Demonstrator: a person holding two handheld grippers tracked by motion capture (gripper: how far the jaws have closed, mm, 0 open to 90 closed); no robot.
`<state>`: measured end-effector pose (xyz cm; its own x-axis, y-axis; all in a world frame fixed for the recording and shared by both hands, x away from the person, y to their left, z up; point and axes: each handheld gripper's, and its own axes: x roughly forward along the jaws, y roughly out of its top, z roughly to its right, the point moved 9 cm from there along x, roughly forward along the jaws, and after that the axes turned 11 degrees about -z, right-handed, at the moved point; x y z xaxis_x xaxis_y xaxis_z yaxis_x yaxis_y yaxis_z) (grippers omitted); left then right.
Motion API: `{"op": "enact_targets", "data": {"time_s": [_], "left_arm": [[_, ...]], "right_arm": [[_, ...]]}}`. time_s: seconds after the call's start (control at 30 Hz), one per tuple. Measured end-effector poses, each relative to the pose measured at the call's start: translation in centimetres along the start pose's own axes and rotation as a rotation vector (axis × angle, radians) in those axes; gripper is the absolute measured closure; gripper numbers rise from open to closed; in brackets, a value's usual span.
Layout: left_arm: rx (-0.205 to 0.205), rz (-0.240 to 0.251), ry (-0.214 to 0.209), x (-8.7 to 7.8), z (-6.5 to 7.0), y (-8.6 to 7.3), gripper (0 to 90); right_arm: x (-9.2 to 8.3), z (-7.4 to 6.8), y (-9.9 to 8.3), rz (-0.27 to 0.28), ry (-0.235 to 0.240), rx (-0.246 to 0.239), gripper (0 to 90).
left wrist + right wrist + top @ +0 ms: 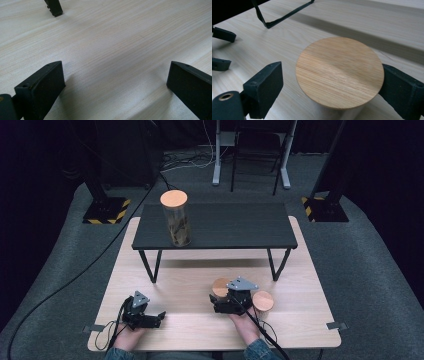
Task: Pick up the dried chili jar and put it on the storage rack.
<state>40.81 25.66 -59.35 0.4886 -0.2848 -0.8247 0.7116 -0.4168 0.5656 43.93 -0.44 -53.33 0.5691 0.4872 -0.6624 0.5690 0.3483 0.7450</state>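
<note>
My right tongs stand over the front of the light wooden table, and their jaws straddle a jar with a round bamboo lid. In the right gripper view the lid sits between the two black pads: the right-hand pad looks to be at the rim or just beside it, while the left-hand pad stands apart from it with bare table showing in the gap. So these tongs are released, not clamped on the jar. A second lidded jar stands just beside them on the right. My left tongs rest near the front left of the table, jaws spread wide over bare wood. A tall glass jar stands on the left of the dark low table further back.
</note>
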Motion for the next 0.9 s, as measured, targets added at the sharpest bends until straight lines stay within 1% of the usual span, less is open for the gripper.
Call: {"op": "enact_targets", "data": {"time_s": [0.23,0.37,0.47,0.6,0.7,0.8,0.9], "left_arm": [[0.000,0.000,0.000,0.0,0.0,0.0,1.3],[0.000,0.000,0.000,0.0,0.0,0.0,1.2],[0.000,-0.001,0.000,0.0,0.0,0.0,1.2],[0.000,0.000,0.000,0.0,0.0,0.0,1.2],[0.000,0.000,0.000,0.0,0.0,0.0,1.2],[0.002,0.000,-0.001,0.0,0.0,0.0,1.2],[0.002,0.000,-0.001,0.0,0.0,0.0,1.2]], "right_arm": [[1.2,0.2,-0.5,-0.029,-0.017,-0.004,9.7],[1.7,0.2,-0.6,-0.034,-0.014,0.002,10.9],[2.2,0.3,-0.7,-0.042,-0.025,-0.008,11.0],[3.0,0.6,-1.1,-0.054,-0.017,0.013,13.0],[3.3,0.7,-1.4,-0.058,-0.024,0.012,14.5],[3.7,0.8,-1.7,-0.069,-0.020,0.016,15.6],[4.0,0.9,-1.9,-0.074,-0.016,0.021,19.4]]}}
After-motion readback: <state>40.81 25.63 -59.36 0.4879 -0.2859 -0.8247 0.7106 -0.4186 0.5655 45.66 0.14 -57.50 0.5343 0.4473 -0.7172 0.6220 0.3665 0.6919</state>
